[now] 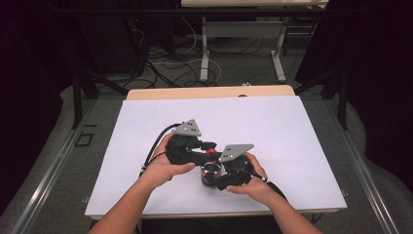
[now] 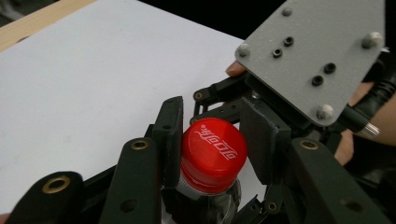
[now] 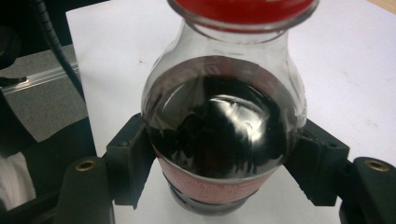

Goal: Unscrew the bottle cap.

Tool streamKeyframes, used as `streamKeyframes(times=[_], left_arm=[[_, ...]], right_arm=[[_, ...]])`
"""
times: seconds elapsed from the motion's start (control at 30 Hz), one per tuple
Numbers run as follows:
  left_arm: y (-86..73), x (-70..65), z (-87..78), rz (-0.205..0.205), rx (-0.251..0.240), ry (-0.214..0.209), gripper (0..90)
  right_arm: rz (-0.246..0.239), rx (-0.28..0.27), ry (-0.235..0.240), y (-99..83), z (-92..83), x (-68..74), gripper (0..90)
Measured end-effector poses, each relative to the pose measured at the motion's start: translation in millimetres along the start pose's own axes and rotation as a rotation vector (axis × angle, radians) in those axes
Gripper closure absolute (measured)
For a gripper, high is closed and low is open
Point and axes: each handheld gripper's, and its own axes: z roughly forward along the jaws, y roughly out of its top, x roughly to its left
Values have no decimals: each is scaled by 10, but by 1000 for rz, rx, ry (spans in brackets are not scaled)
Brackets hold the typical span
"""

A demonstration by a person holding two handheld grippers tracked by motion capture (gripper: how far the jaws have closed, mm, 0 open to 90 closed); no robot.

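High view: small clear plastic bottle of dark cola [image 1: 210, 171] low in the middle of the frame, standing on the white surface [image 1: 292, 141] between two hands; long axis upright, red screw cap [image 1: 211, 151] on top, pointing up.

Left gripper view: left tongs [image 2: 212, 140] pinching the red cap at lower centre, one black pad on each side of it; white script lettering across the cap top, too stylised to read for certain.

Right gripper view: right tongs [image 3: 219, 158] clamped on the bottle's body at frame centre, pads pressing both flanks just above a red label band [image 3: 210, 189]; print on the band too blurred to read. Dark liquid up to the shoulder, clear neck above.
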Motion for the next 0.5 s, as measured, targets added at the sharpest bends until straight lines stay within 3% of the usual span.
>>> streamKeyframes(times=[0.1,0.17,0.27,0.37,0.5], left_arm=[[9,-85,29,-13,-18,82,614],[14,-134,45,-47,-27,128,615],[20,-185,77,-68,-35,181,615],[26,-180,96,-91,-37,182,614],[31,-129,83,-100,-36,142,546]], right_arm=[[3,0,-6,-2,-5,-11,303],[10,-6,-22,-1,-8,-15,303],[18,0,-46,2,-8,-16,303],[27,3,-56,-3,-9,-22,303],[23,5,-45,-4,-21,-41,302]])
